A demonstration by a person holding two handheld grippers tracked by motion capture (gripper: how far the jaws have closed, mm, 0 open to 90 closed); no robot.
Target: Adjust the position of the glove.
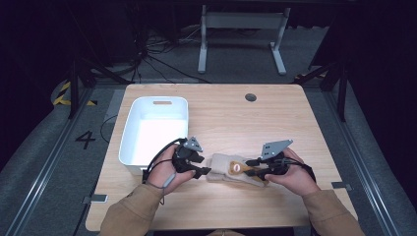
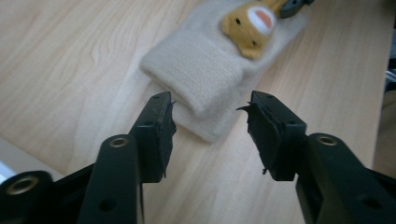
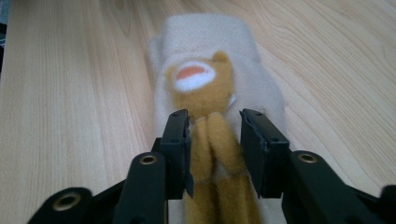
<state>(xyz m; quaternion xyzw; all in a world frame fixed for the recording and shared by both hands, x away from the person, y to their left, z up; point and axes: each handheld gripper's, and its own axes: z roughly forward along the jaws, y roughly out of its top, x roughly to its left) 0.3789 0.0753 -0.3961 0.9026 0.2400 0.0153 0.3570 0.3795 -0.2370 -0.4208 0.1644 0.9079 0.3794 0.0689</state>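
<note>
Right gripper (image 3: pixel 214 122): jaws apart, straddling the brown plush ears of the animal face (image 3: pixel 205 88) sewn on the cream knit mitten (image 3: pixel 261 88); pads look just clear of the ears, so no grip there by my read. Left gripper (image 2: pixel 210 112): jaws also apart, low over the table at the ribbed cuff (image 2: pixel 196 74), nothing pinched. The mitten lies flat on the wooden table (image 1: pixel 295 118) between the two grippers, just right of the white bin (image 1: pixel 129 147). Risks: if the right closes as placed it catches only the floppy ears, so the mitten would dangle and swing, or the appliqué stitching takes the load. The left jaws sit wider than the cuff corner; closing there may just push the knit and bunch it. Lifting on one side only likely folds the mitten or snags the bin rim.
</note>
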